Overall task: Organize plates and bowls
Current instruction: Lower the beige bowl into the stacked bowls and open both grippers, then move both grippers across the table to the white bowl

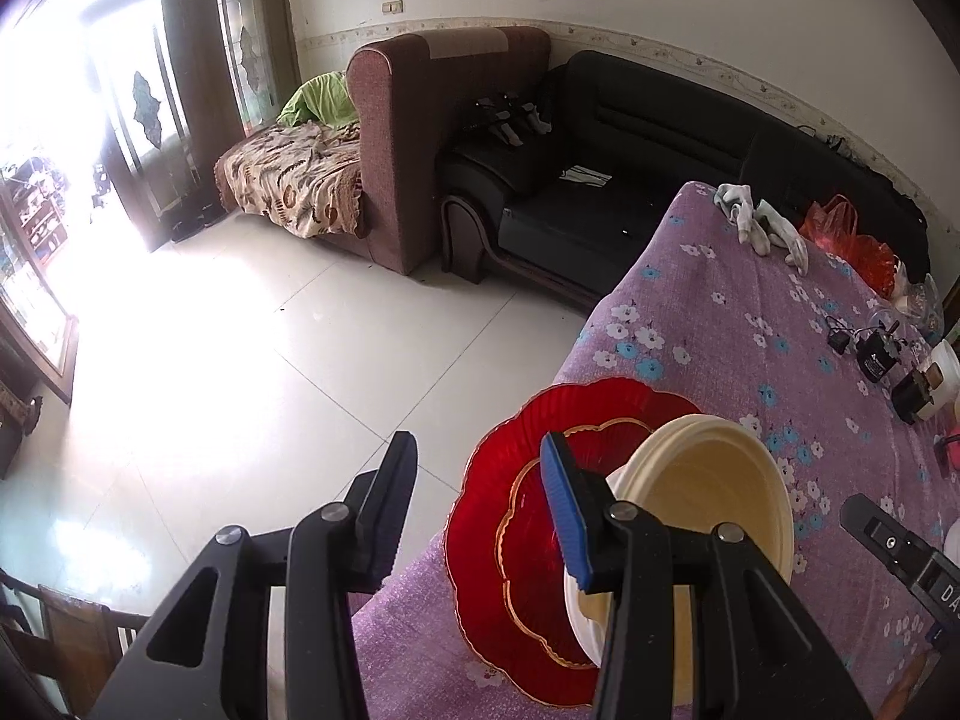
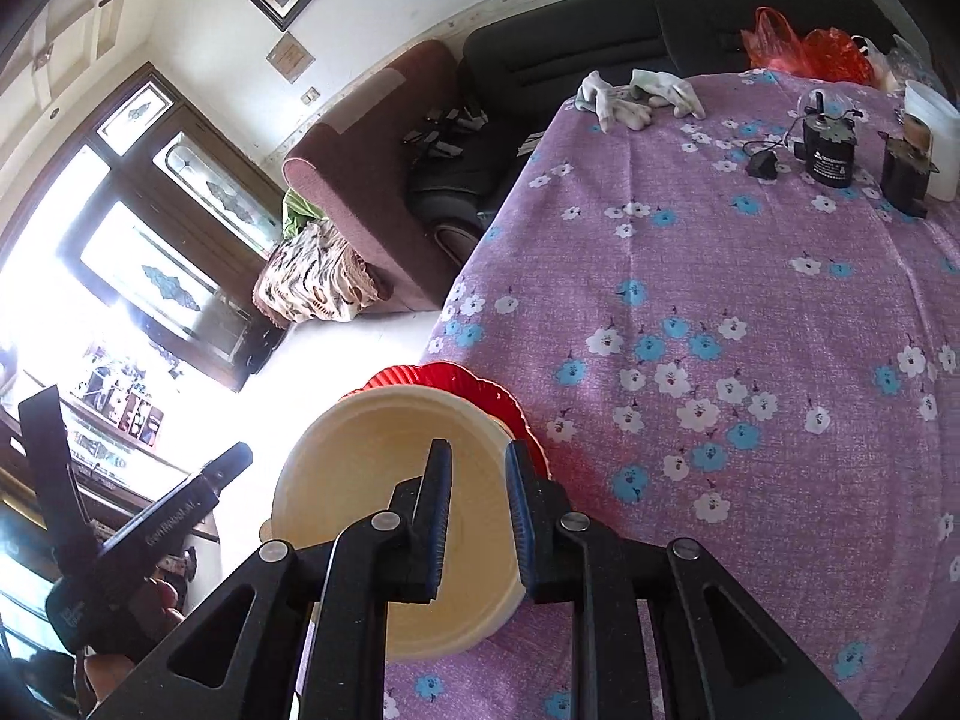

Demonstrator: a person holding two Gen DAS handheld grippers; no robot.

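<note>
both wrist cams tilt down, close over tabletop (image 2: 750, 276) edge; both catch cream bowl (image 1: 714, 480) on red plate (image 1: 510, 516) just ahead.

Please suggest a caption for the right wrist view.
Right gripper open astride cream bowl's rim, bowl on red plate.

1. The red plate (image 1: 510, 516) is covered on its right side by the cream bowl (image 1: 714, 480) and, lower down, by the left gripper's (image 1: 474, 498) fingers (image 1: 564, 510); in the right wrist view only a scalloped arc of it shows past the bowl.
2. The bowl's near rim is hidden behind the right gripper (image 2: 477, 516), so whether the pads touch it cannot be told.
3. The right gripper enters the left wrist view only as a black body cut off by the right edge.
4. The doorway (image 1: 78, 138) is blown out to white glare.
5. The print on the small black canister (image 2: 828, 150) is too small to read.
6. The table (image 2: 750, 276) runs off the lower and right edges.
</note>
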